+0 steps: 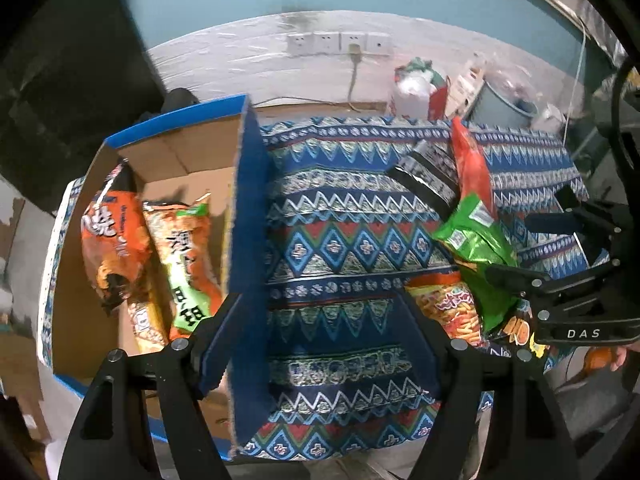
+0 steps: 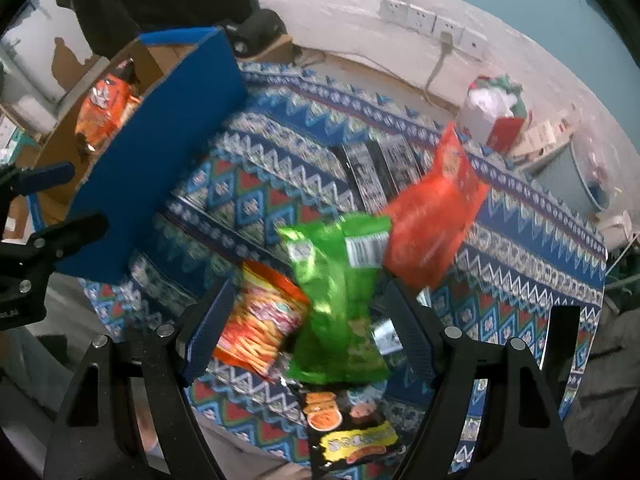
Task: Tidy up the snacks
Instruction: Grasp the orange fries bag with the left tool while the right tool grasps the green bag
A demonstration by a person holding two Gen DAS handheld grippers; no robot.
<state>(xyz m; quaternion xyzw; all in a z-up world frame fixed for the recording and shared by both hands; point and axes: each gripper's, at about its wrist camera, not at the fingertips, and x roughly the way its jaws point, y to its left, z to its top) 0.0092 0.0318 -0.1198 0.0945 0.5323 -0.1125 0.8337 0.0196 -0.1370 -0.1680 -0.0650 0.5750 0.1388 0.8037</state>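
Both claws stand apart and hold nothing. Right claw (image 2: 306, 334) hangs over the loose heap on the patterned counter (image 2: 520, 272), its jaws either side of the green bag (image 2: 340, 300), not pressing it as far as the blur lets me tell. Left claw (image 1: 312, 340) hovers at the box (image 1: 250, 216), straddling its blue wall.

Two bags already lie inside the box: an orange one (image 1: 114, 240) and a green-labelled one (image 1: 186, 256). On the counter remain the green bag, a red bag (image 2: 432, 216) leaning against it, a fries bag (image 2: 260, 320) partly under it, and a black bag (image 2: 352, 428) nearest the edge.

Risks, as I judge them: the bags overlap, so closing on the green one may pinch the fries bag too or drag the red one. The black bag sits close to the counter's edge and could be knocked off. The left claw could catch the box wall and shove the box.
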